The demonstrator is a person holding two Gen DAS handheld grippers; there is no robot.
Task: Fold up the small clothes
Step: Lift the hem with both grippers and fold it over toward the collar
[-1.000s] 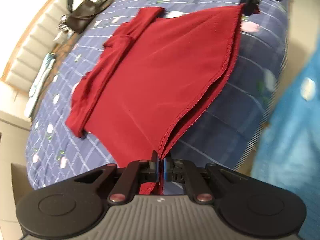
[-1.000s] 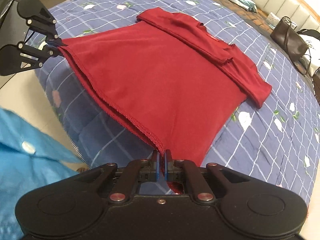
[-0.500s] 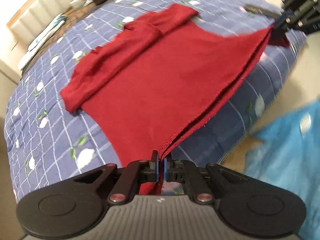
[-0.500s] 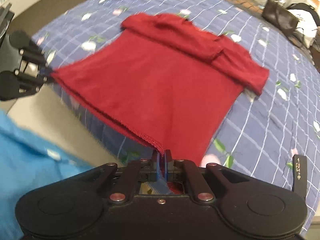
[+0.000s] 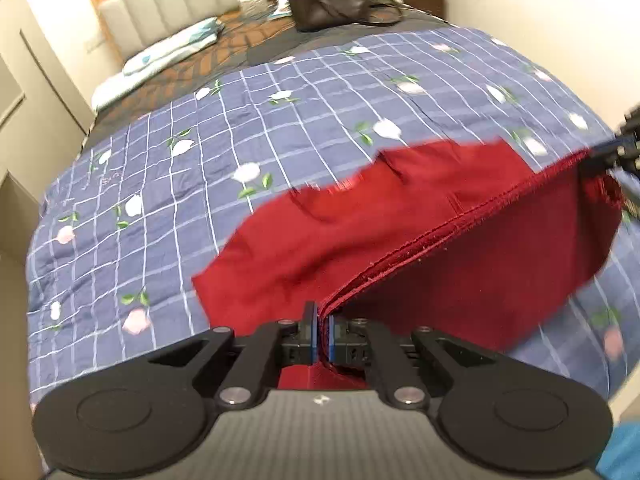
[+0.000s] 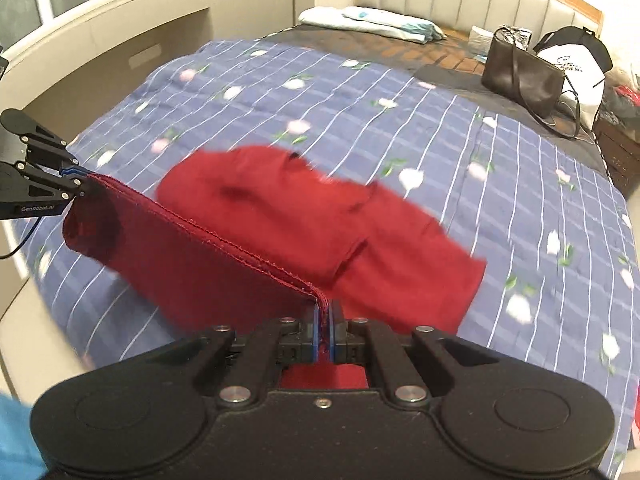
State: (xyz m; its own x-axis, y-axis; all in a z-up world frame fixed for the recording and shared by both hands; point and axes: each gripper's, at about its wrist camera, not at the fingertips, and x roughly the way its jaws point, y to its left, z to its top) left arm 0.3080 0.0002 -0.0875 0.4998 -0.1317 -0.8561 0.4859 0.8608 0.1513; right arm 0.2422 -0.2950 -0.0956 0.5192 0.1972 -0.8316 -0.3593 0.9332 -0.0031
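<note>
**Hem Pinched, Shirt Airborne**

Your left gripper [image 5: 320,334] and right gripper [image 6: 325,330] each pinch a hem corner of the red shirt [image 5: 420,240], lifted over the checked quilt [image 5: 160,200]. Uneven travel could skew the fold; slack bunches the sleeves.

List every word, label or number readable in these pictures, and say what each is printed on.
"GenRobot.AI": on the side of the left gripper, seen from the right wrist.
Dark script on the white bag beside the brown handbag: too blurred to read.
Nothing else legible.
</note>
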